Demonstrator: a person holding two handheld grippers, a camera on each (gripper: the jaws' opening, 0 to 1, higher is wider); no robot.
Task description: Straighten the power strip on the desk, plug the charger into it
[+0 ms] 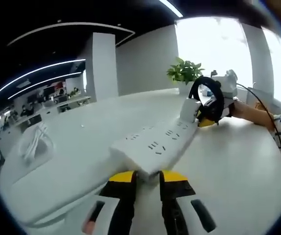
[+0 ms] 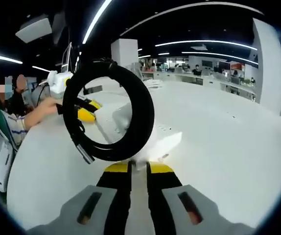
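Note:
A white power strip (image 1: 152, 144) lies lengthwise on the white desk (image 1: 238, 166), running away from me. My left gripper (image 1: 148, 175) is shut on its near end, yellow tips on either side. At the far end a white charger (image 1: 189, 108) stands on the strip, held by my right gripper (image 1: 210, 115). A black coiled cable (image 1: 204, 90) hangs around it. In the right gripper view, my right gripper (image 2: 139, 167) is shut on the charger (image 2: 152, 146), and the cable coil (image 2: 145, 115) loops up in front. Beyond it, the left gripper (image 2: 84, 110) holds the strip (image 2: 122, 117).
A potted plant (image 1: 184, 71) stands at the desk's far edge. A white bundle of cord (image 1: 33, 142) lies on the left part of the desk. A person's forearm (image 1: 250, 112) reaches in from the right. A sleeve and hand (image 2: 37, 110) show at left.

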